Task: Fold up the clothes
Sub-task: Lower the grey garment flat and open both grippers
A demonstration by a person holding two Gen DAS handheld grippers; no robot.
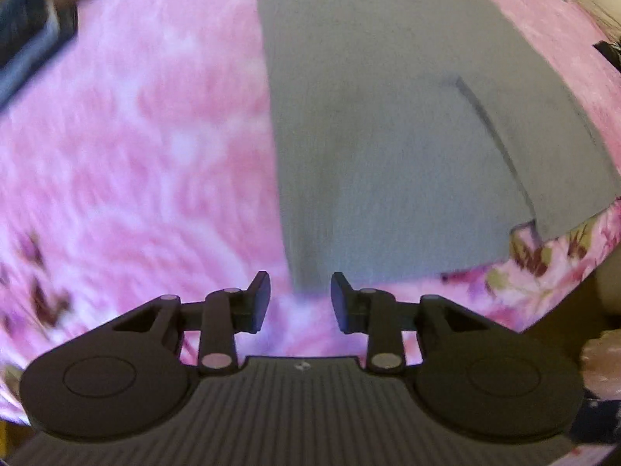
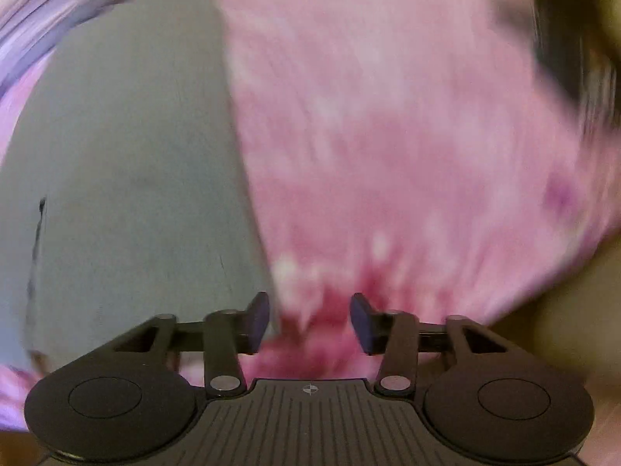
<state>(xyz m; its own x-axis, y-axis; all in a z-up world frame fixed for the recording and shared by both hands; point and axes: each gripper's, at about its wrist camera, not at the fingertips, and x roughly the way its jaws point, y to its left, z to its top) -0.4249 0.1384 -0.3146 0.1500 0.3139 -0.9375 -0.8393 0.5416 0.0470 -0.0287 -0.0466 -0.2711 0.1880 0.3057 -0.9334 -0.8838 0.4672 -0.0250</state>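
Observation:
A grey garment [image 1: 388, 136] lies flat on a pink flowered bedspread [image 1: 136, 155], partly folded, with a layered edge on its right side. My left gripper [image 1: 299, 303] hovers open just before the garment's near left corner, nothing between its fingers. In the right wrist view the same grey garment [image 2: 128, 178] fills the left half, over the pink bedspread [image 2: 388, 155]. My right gripper [image 2: 308, 324] is open at the garment's near right edge, its left finger [image 2: 258, 318] over the cloth's border and the right one above the bedspread. Both views are motion-blurred.
The bedspread's edge drops off at the right in the left wrist view, with a beige surface [image 1: 609, 295] beyond. Dark objects [image 1: 27, 46] sit past the bed's far left. A dark shape [image 2: 562, 50] lies at the far right in the right wrist view.

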